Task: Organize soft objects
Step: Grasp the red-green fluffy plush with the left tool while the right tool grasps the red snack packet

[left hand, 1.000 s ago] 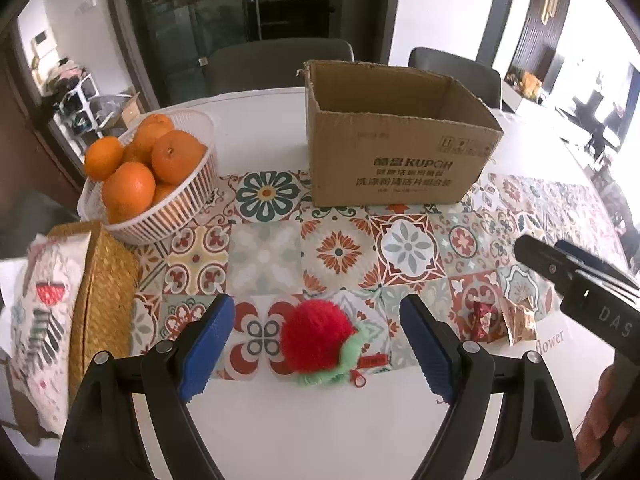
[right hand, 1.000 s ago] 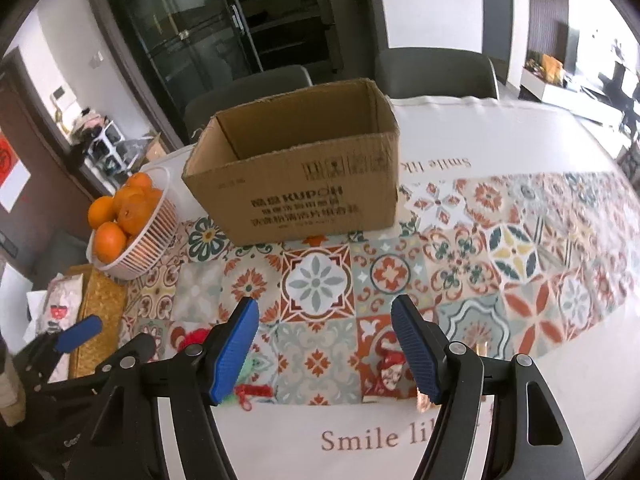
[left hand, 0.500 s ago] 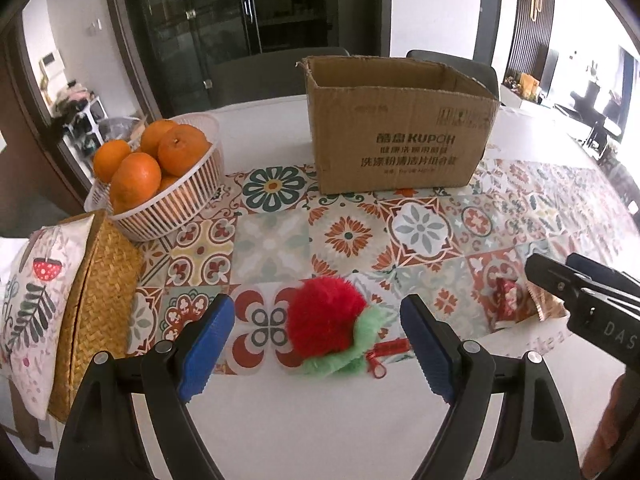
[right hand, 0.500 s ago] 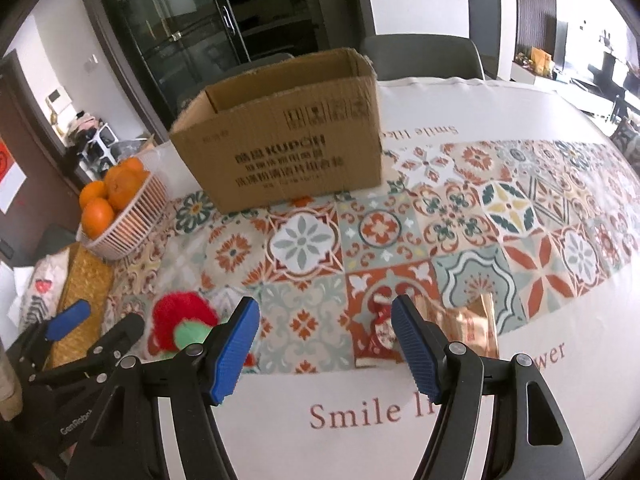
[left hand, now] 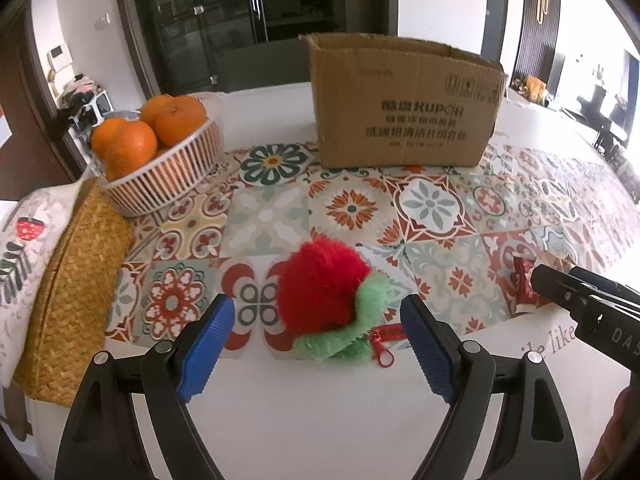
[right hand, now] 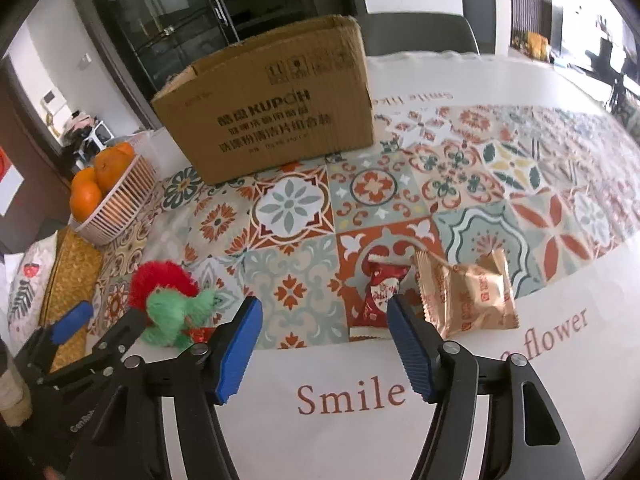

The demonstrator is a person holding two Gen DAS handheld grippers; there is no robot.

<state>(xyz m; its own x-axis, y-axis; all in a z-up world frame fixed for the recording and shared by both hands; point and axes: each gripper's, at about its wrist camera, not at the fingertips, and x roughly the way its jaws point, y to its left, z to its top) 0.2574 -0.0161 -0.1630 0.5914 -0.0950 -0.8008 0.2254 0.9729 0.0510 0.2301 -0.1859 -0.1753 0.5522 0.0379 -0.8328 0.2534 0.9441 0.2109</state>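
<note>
Red-and-green plush strawberry (left hand: 326,300) lying near the table's front edge (left hand: 320,420), framed untouched by the left gripper (left hand: 318,344) spread wide, right gripper (right hand: 322,344) likewise spread before two snack packets (right hand: 464,300), cardboard box (left hand: 404,100) farther back.

From my left wrist view the right gripper (left hand: 538,280) covers the red snack packet (left hand: 520,280) at three o'clock, and its far end runs off the right edge, so I can't tell how its jaws stand there. The fabric-lined woven basket (left hand: 72,280) at nine o'clock is cut by the left edge. I can't see inside the cardboard box (left hand: 404,104) at twelve o'clock; only its front wall shows. From my right wrist view the left gripper (right hand: 100,320) hides part of the red and green plush toy (right hand: 168,296) at nine o'clock. The small print on the gold snack packet (right hand: 468,296) is too fine to read.
</note>
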